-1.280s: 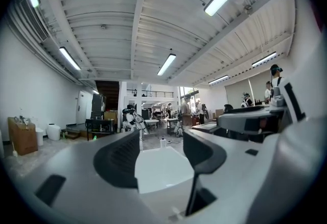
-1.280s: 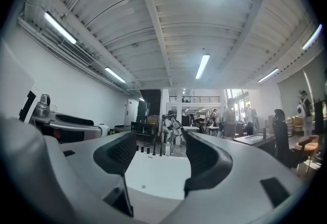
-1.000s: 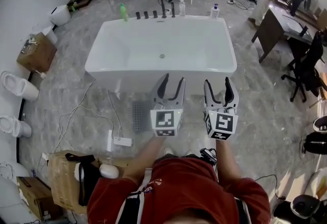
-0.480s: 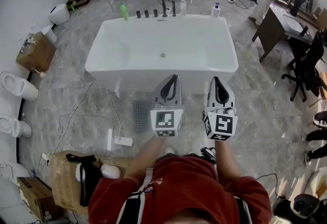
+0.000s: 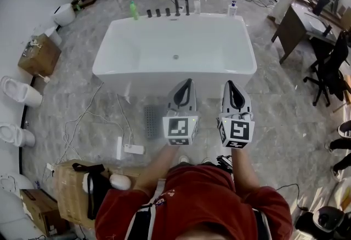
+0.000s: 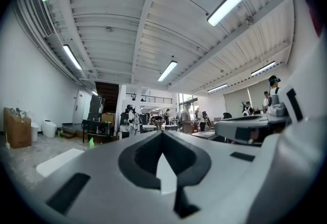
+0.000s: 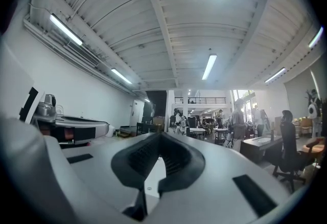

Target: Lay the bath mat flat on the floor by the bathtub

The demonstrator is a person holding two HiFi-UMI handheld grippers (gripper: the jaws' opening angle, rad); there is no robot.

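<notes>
My left gripper (image 5: 187, 82) and right gripper (image 5: 229, 84) are held side by side at waist height, pointing toward the white bathtub (image 5: 174, 75). Both are shut with nothing between their jaws. In the left gripper view the left gripper (image 6: 162, 133) has its jaws meeting at a point, aimed level into the room. The right gripper (image 7: 162, 135) looks the same in its own view. A small grey ribbed rectangle (image 5: 150, 122) lies on the marble floor just before the tub, left of my left gripper. I see no other mat.
A green bottle (image 5: 132, 11), dark taps (image 5: 167, 13) and a white bottle (image 5: 232, 9) stand on the tub's far rim. White cables and a power strip (image 5: 133, 149) cross the floor at left. A cardboard box (image 5: 66, 189), toilets (image 5: 17, 92), a desk (image 5: 296, 25) and an office chair (image 5: 330, 69) ring the area.
Both grippers' jaws have gone from wide open to shut, with nothing caught between them. The hands have barely moved.
</notes>
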